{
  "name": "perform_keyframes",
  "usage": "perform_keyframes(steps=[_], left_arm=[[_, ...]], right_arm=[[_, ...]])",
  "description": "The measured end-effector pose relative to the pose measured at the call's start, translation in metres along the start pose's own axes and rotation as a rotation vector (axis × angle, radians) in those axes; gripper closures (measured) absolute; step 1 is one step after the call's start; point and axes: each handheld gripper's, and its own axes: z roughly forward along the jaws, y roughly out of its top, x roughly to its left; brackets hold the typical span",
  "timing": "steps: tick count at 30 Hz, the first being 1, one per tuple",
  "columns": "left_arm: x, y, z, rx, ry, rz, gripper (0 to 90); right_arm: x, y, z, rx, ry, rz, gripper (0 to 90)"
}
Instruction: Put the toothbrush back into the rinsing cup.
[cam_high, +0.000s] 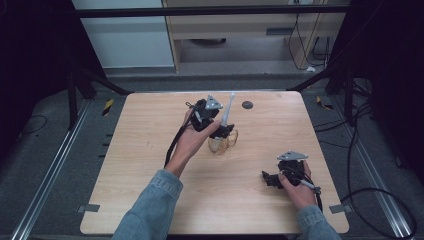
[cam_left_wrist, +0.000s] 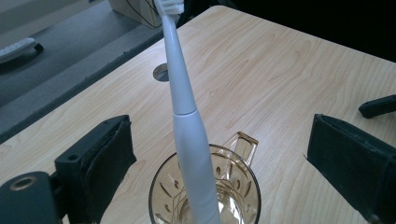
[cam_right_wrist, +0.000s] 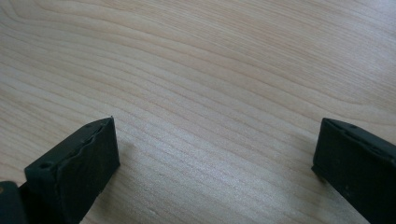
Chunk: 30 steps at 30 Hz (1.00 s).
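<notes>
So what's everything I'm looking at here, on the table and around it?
Light wooden table: one, pale wood, centre of the high view.
Amber glass mug with handle: one, amber, mid-table between the left gripper's open jaws.
White electric toothbrush: one, white, standing tilted in the mug, brush end up.
Round dark hole: one, dark, near the table's far edge.
Pale cabinet: one, beige, behind the table.
Cables: several, black, on the floor at right.
Left gripper: one, black, at the mug, jaws open.
Right gripper: one, black, near right corner, jaws open.
</notes>
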Motion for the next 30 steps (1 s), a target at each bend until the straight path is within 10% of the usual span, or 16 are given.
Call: perform_keyframes(steps=[30], left_arm=[[-0.011, -0.019, -0.028, -0.020, 0.031, 0.020, 5.8]], right_arm=[[0.000, 0.000, 0.000, 0.000, 0.000, 0.000, 0.4]])
